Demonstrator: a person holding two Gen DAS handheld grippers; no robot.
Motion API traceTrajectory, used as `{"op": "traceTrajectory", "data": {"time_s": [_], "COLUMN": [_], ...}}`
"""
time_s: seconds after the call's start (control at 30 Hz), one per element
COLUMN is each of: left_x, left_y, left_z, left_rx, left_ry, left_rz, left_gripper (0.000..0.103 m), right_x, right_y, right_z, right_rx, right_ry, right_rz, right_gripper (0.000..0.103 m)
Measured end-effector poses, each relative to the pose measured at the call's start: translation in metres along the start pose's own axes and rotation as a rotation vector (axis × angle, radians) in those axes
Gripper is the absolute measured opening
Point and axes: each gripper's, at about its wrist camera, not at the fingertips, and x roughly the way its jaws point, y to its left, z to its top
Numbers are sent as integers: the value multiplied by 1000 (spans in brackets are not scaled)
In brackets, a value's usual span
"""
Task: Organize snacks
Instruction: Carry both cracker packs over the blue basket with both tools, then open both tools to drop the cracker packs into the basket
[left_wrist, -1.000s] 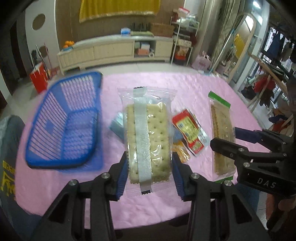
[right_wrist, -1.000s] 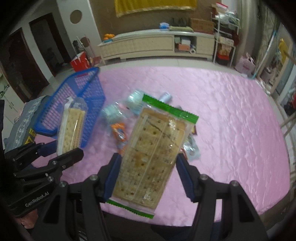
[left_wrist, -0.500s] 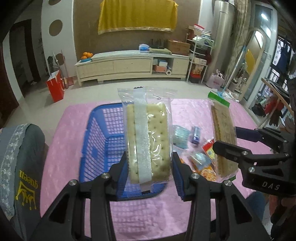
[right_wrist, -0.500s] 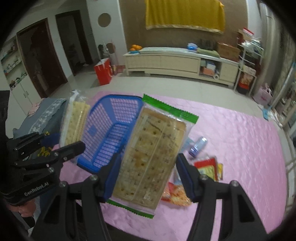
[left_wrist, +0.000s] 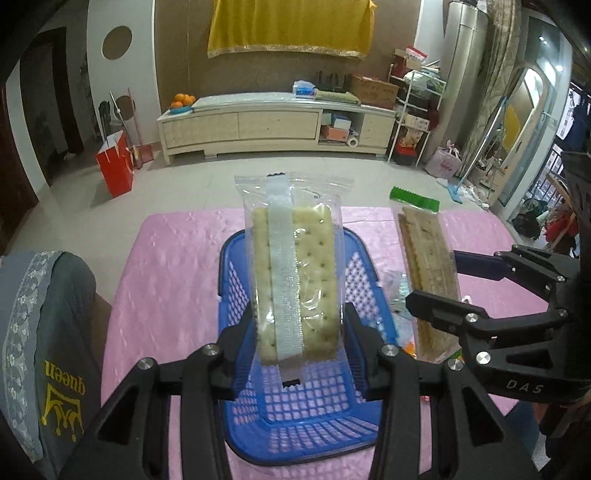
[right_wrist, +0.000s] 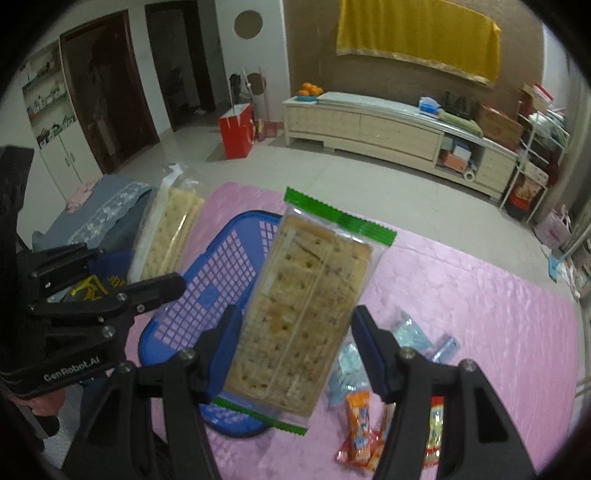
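Observation:
My left gripper (left_wrist: 299, 321) is shut on a clear pack of pale crackers (left_wrist: 299, 273) with a white seam strip, held upright over the blue mesh basket (left_wrist: 306, 435). My right gripper (right_wrist: 297, 325) is shut on a wider green-edged pack of brown crackers (right_wrist: 303, 302), tilted, above the basket's (right_wrist: 207, 295) right rim. In the left wrist view the right gripper (left_wrist: 434, 277) is just right of the basket, its green-edged pack (left_wrist: 424, 266) seen edge-on. The right wrist view has the left gripper (right_wrist: 147, 266) and pale pack (right_wrist: 170, 232) at the left. The basket looks empty.
Small loose snacks lie on the pink tablecloth (right_wrist: 480, 295) right of the basket: pale blue packets (right_wrist: 410, 332) and an orange packet (right_wrist: 356, 417). A grey cushioned chair (left_wrist: 44, 332) stands at the table's left edge. Floor and a long cabinet (left_wrist: 277, 125) lie beyond.
Both grippers have carried their cracker packs leftward across the table and slightly up. The basket has shifted from the left of the views to beneath the packs. Both grips are unchanged.

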Motion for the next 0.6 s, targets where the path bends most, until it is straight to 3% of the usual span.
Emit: {"op": "traceTrajectory", "data": {"time_s": [0.3, 0.6], "left_x": [27, 39], "left_y": [24, 28], "left_z": [4, 6], "left_rx": [-58, -55], "left_ry": [45, 61], "left_rz": [2, -4], "left_gripper": [41, 41], "right_x": [58, 90], "right_y": [10, 20], "right_z": [28, 32], "right_rx": [-46, -104], "right_ry": [91, 154], "right_rz": [28, -27], "right_gripper": [65, 67]}}
